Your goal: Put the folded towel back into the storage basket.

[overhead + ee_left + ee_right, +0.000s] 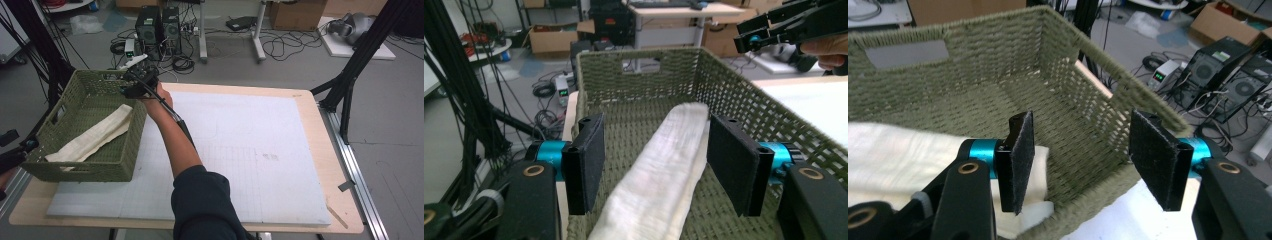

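- Two grippers, both with jaws apart, holding nothing.
- Left gripper (656, 165) straddles the cloth (664, 170) without pressing it.
- Right gripper (1088, 160) hangs over the basket (998, 60) rim.
- Cloth lies inside the basket.

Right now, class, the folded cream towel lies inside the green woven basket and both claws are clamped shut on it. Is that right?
Not quite. The cream towel does lie inside the green basket, but both claws stand open. The left claw view shows its pads apart, not pressing the towel; the right claw likewise.
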A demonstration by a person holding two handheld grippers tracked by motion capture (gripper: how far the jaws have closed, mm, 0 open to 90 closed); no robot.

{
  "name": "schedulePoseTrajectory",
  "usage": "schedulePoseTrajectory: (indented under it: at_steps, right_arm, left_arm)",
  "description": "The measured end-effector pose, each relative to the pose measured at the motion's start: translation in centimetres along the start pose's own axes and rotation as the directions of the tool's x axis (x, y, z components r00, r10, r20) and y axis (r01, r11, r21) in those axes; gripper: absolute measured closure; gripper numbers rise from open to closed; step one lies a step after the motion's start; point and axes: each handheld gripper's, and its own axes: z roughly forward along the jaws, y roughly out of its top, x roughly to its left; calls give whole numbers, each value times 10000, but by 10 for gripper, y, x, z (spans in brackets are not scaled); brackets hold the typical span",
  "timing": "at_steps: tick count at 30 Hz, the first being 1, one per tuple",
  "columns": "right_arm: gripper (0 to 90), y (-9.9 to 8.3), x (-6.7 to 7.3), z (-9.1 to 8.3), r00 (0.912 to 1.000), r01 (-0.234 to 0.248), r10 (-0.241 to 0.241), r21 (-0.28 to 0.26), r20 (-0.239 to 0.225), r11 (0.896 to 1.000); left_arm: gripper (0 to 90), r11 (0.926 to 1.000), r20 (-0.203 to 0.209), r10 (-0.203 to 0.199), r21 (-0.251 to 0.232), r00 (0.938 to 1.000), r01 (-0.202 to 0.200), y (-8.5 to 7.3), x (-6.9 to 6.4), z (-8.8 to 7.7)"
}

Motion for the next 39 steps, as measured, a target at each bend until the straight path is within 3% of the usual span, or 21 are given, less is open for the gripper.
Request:
schedulePoseTrajectory:
  at_steps: [7,18,26,34,35,39]
  right_arm:
    - [410,-7,-16,-34,9997,-202,207,-352,144,9992]
    - [369,-40,-43,-100,9978,-464,492,-627,439,9970]
    - [290,-76,-54,-148,9968,-463,493,-493,634,9977]
    - [241,-125,-62,-198,9900,-736,798,-566,1160,9957]
    - [219,-129,-64,-203,9891,-877,904,-285,1161,9957]
    - [219,-153,-65,-228,9844,-925,1010,-647,1438,9936]
  left_arm:
    - [400,9999,349,69,-96,9994,-66,1,-10,3]
    - [388,9994,1101,-103,-328,9939,140,7,-38,21]
    - [348,9992,2036,-274,-234,9787,328,7,-70,46]
    - [342,9991,2842,-180,-321,9586,283,12,-104,66]
    - [342,9989,2938,-213,-339,9556,327,12,-108,68]
    - [310,9994,3303,-164,-229,9437,253,15,-126,78]
